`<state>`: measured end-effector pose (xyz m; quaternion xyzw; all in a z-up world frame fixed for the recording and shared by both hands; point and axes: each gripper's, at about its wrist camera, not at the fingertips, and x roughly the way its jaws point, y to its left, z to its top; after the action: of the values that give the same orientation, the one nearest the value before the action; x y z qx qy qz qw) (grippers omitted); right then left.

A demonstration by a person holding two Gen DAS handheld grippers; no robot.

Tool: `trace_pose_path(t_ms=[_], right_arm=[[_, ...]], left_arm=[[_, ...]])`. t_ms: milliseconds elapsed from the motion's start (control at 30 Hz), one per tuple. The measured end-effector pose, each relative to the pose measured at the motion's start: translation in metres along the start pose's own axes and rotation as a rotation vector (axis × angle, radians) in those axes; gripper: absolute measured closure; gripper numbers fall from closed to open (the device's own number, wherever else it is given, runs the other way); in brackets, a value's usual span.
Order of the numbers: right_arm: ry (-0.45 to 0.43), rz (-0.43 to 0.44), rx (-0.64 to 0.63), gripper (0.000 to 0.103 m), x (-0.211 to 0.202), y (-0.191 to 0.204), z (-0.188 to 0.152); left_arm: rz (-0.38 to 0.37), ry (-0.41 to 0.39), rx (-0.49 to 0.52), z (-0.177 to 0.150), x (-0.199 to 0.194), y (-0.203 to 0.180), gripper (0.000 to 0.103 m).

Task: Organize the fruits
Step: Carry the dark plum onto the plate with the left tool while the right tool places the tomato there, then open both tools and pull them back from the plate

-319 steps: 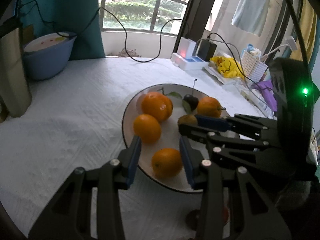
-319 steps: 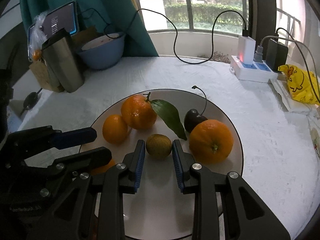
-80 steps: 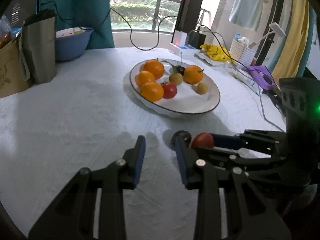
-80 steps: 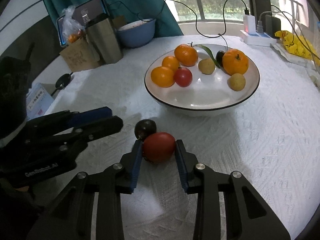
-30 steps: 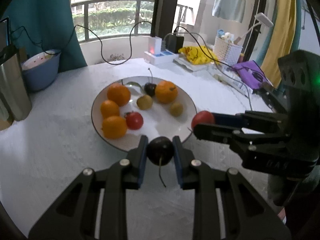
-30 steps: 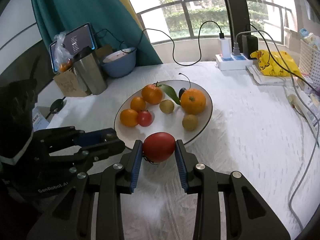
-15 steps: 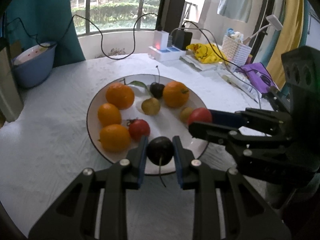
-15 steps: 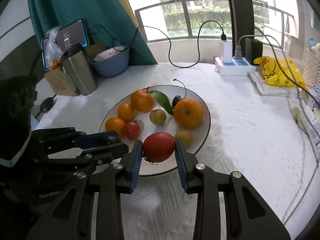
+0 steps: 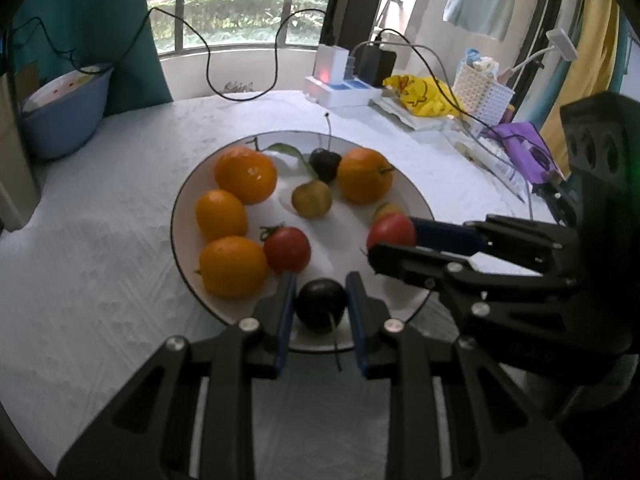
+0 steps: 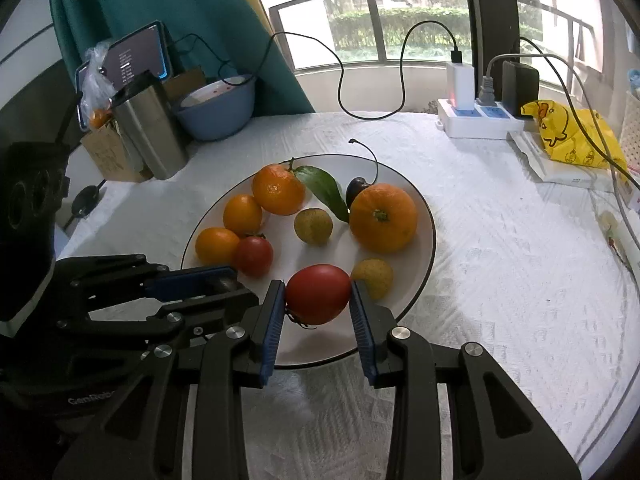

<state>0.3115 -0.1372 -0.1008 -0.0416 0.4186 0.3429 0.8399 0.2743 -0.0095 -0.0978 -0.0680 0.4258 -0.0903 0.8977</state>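
Note:
A white plate (image 9: 416, 208) (image 10: 424, 216) holds several oranges (image 9: 245, 174) (image 10: 383, 217), a small red tomato (image 9: 287, 249) (image 10: 253, 256), a dark cherry (image 9: 325, 161), a green-yellow fruit (image 9: 311, 199) (image 10: 313, 225) and a yellow fruit (image 10: 374, 273). My left gripper (image 9: 321, 309) is shut on a dark cherry (image 9: 321, 305) over the plate's near rim. My right gripper (image 10: 318, 300) is shut on a red tomato (image 10: 318, 294) (image 9: 391, 231) above the plate's near right part.
A blue bowl (image 9: 64, 116) (image 10: 218, 110), a steel cup (image 10: 150, 128) and a phone (image 10: 128, 64) stand at the back left. A power strip (image 10: 478, 124) with cables, a yellow bag (image 10: 576, 136) and a white basket (image 9: 482, 94) lie at the back right.
Both grippers have moved forward toward the plate with their fruits held; the cherry and tomato now hang over the plate's near side.

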Motion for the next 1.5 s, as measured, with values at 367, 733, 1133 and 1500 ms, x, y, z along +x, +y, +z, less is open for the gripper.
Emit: trace_pose_path(t_ms=[367, 733, 1133, 1500], right_arm=[[-0.015, -0.057, -0.012, 0.068, -0.014, 0.01, 0.002], [-0.056, -0.085, -0.046, 0.068, -0.039, 0.033, -0.002], [-0.095, -0.116, -0.067, 0.068, -0.069, 0.054, -0.015], [-0.121, -0.131, -0.084, 0.068, -0.1, 0.076, -0.039]], left_arm=[[0.017, -0.04, -0.009, -0.005, -0.024, 0.004, 0.075], [0.033, -0.094, -0.014, -0.016, -0.058, 0.006, 0.073], [0.052, -0.147, -0.004, -0.034, -0.094, 0.001, 0.071], [0.092, -0.207, 0.016, -0.064, -0.127, -0.013, 0.056]])
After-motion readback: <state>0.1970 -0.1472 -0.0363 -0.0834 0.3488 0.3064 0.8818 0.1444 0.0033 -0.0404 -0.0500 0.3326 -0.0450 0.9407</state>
